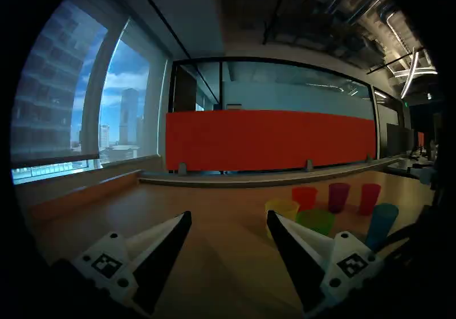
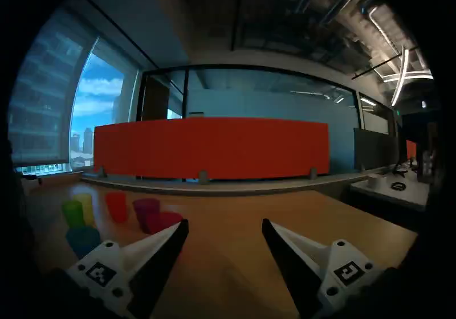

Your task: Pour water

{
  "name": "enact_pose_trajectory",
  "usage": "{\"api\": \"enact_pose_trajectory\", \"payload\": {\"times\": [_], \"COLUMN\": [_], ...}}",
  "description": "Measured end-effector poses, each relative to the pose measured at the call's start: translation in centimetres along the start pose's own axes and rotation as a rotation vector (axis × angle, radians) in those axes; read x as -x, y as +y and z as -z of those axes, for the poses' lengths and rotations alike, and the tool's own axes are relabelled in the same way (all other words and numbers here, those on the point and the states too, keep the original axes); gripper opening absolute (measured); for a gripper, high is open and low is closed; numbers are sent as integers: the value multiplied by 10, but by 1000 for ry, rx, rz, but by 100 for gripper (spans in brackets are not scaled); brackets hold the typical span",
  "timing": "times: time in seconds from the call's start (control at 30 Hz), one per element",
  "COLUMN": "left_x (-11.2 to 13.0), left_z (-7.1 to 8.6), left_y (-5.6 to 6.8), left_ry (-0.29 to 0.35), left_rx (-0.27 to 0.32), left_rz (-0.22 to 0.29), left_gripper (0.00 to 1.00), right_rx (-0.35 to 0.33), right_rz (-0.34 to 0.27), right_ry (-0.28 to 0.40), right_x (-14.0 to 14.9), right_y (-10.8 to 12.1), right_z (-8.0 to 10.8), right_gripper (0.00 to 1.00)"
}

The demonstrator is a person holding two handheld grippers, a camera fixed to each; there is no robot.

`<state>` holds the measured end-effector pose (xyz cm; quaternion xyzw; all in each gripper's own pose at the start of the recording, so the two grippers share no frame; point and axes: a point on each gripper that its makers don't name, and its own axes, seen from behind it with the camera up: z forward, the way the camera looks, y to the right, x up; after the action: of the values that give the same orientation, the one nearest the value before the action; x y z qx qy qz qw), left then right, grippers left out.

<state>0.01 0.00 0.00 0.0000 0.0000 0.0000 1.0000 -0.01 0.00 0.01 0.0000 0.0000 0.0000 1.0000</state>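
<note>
Several coloured plastic cups stand in a cluster on a wooden table [image 1: 216, 262]. In the left gripper view they sit ahead and to the right: a yellow cup [image 1: 282, 208], a green cup [image 1: 315, 221], an orange-red cup [image 1: 304, 196], a purple cup [image 1: 338, 196], a red cup [image 1: 369, 198] and a blue cup [image 1: 381, 222]. My left gripper [image 1: 228, 215] is open with nothing between its fingers, just short of the yellow cup. In the right gripper view the cluster lies to the left, led by the green cup [image 2: 73, 212] and the purple cup [image 2: 146, 212]. My right gripper [image 2: 224, 223] is open over bare table.
An orange divider panel [image 1: 268, 139] runs along the table's far edge. Tall windows [image 1: 114, 119] stand to the left. A neighbouring desk [image 2: 393, 191] with small items lies to the right, across a dark gap.
</note>
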Motion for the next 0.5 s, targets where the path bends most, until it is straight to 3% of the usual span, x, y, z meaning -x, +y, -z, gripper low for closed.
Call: {"api": "enact_pose_trajectory", "payload": {"times": [0.5], "left_x": [0], "left_z": [0], "left_y": [0], "left_ry": [0], "left_rx": [0], "left_rz": [0], "left_gripper": [99], "right_rx": [0], "right_rz": [1], "right_ry": [-1], "right_x": [1], "right_y": [0], "right_z": [-1], "right_gripper": [100]}}
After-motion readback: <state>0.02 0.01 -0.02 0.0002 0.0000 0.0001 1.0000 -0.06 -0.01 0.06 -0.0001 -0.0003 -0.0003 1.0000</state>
